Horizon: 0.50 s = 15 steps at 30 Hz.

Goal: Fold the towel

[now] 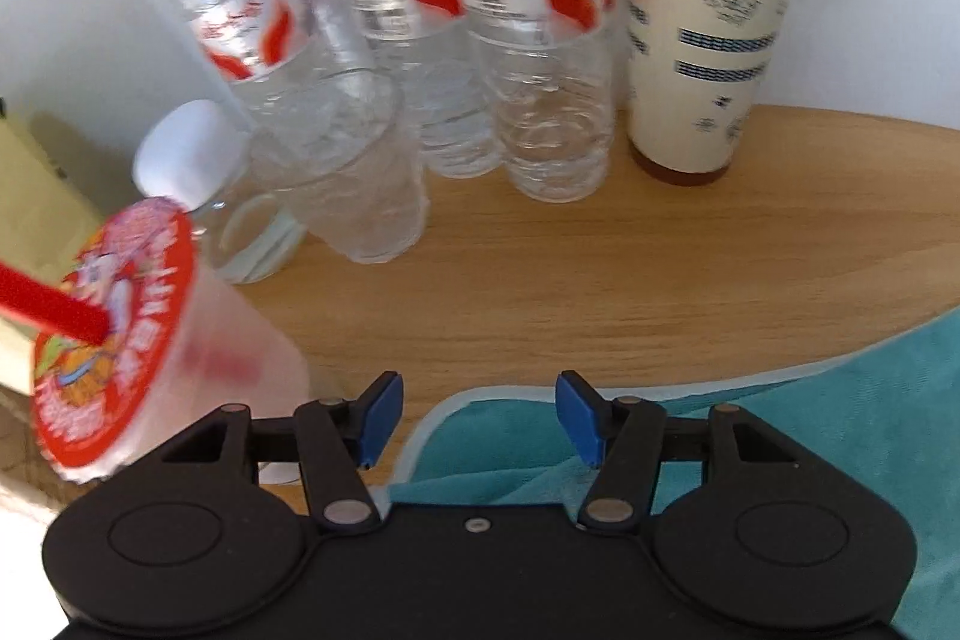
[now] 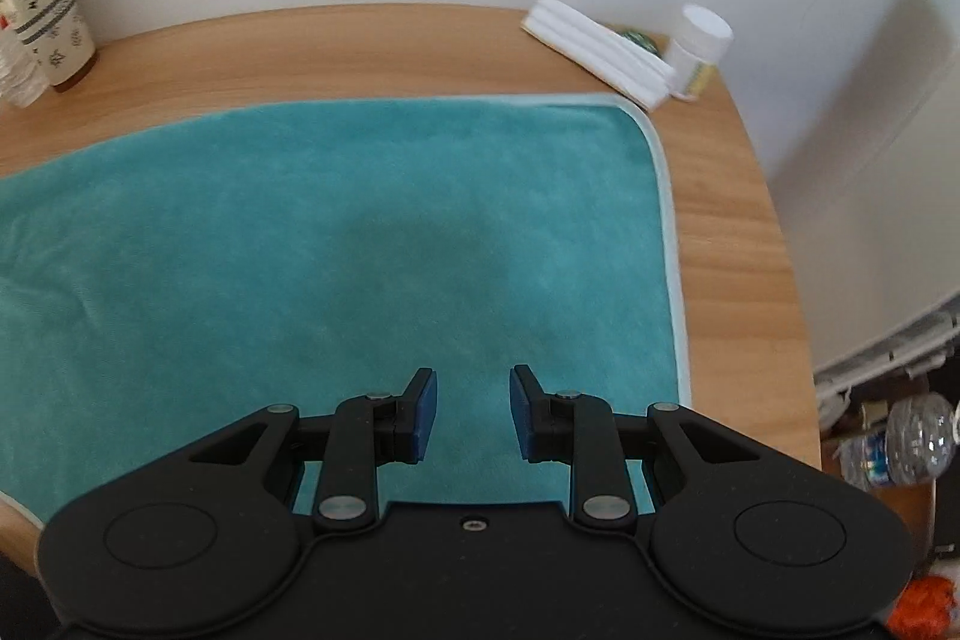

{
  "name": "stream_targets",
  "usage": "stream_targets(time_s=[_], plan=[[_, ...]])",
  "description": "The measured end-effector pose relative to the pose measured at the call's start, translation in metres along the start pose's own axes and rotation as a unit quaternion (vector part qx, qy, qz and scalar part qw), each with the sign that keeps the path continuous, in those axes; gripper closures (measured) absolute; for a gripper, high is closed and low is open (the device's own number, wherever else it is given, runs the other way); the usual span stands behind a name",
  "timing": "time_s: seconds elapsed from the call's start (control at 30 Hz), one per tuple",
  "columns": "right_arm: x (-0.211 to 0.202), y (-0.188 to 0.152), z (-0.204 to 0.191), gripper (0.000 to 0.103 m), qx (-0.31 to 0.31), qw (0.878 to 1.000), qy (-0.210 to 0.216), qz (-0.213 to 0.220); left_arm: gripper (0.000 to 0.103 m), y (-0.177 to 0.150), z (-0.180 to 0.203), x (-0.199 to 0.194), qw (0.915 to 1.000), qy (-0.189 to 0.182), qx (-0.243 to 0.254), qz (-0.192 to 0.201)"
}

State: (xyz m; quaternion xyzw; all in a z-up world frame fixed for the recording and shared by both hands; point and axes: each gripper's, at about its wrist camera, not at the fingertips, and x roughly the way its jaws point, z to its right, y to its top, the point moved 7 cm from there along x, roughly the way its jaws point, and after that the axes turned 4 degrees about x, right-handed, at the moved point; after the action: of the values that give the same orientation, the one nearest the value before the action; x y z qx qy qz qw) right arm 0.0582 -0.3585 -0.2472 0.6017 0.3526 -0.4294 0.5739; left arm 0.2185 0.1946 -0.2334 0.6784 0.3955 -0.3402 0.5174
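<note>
Towel (image 2: 336, 244) spread flat on the wooden worktop (image 2: 738, 232), both tools above it.
Left hand-held gripper (image 1: 478, 415) hangs over the towel's far left corner, fingers wide apart and empty (water bottles (image 1: 534, 40) and a cup (image 1: 714, 16) stand beyond). Right hand-held gripper (image 2: 473, 412) hangs over the near right part, fingers apart too.

Ahead of left gripper (image 1: 478, 415) fingers: bare wooden table (image 1: 540, 280), open passage.
Far ahead: 4 clear water bottles (image 1: 540, 58) and a cream tumbler (image 1: 708, 28) line the wall, blocking that way.
Left of left fingers: sealed cup (image 1: 138, 340) with red straw stands close; a glass mug (image 1: 264, 226) behind it.
Under and right of left fingers: teal towel (image 1: 810, 430), flat.
Ahead of right gripper (image 2: 473, 415) fingers: flat towel, unobstructed.
Far right ahead: white folded stack (image 2: 600, 49) and white-capped bottle (image 2: 696, 52) at the table corner.
</note>
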Motion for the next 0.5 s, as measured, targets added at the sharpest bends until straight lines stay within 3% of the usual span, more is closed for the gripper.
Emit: stream_targets(time_s=[0.27, 0.33, 0.4, 0.5], plan=[[0.006, 0.0, 0.008, 0.073, 0.03, 0.999, -0.004, -0.011, 0.049, -0.007, 0.008, 0.024, 0.9991, -0.026, 0.002, -0.032], [0.006, -0.002, 0.004, 0.073, 0.025, 1.0, -0.003, -0.012, 0.06, -0.007, 0.005, 0.026, 0.9982, -0.043, -0.016, -0.038], [0.005, -0.002, 0.0, 0.073, 0.02, 1.0, 0.003, -0.011, 0.082, -0.007, 0.004, 0.027, 0.9955, -0.076, -0.037, -0.044], [0.009, 0.0, -0.002, 0.073, 0.019, 1.0, 0.007, -0.013, 0.096, -0.004, 0.012, 0.026, 0.9962, -0.077, -0.024, -0.032]])
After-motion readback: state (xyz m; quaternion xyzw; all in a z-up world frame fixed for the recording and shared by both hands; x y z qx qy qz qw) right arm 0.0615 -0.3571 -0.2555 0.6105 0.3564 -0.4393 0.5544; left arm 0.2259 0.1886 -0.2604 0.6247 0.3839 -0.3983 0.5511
